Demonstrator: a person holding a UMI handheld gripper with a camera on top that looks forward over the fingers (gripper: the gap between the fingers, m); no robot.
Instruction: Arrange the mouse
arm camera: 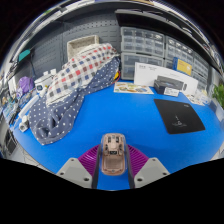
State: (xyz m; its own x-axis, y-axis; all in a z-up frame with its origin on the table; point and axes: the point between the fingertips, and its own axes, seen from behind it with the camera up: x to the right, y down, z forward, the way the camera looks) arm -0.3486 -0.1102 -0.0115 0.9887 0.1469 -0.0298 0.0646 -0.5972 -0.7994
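Note:
A small beige-pink mouse (113,153) sits between my gripper's (113,166) two fingers, with the purple pads (90,158) pressed against both of its sides. It is held just over the blue table top (120,115). A black mouse mat (180,114) lies flat on the table ahead and to the right of the fingers.
A heap of plaid and dotted cloth (68,85) lies ahead on the left. A white box (160,75) and small items stand at the back of the table. Storage drawers (145,42) line the wall behind.

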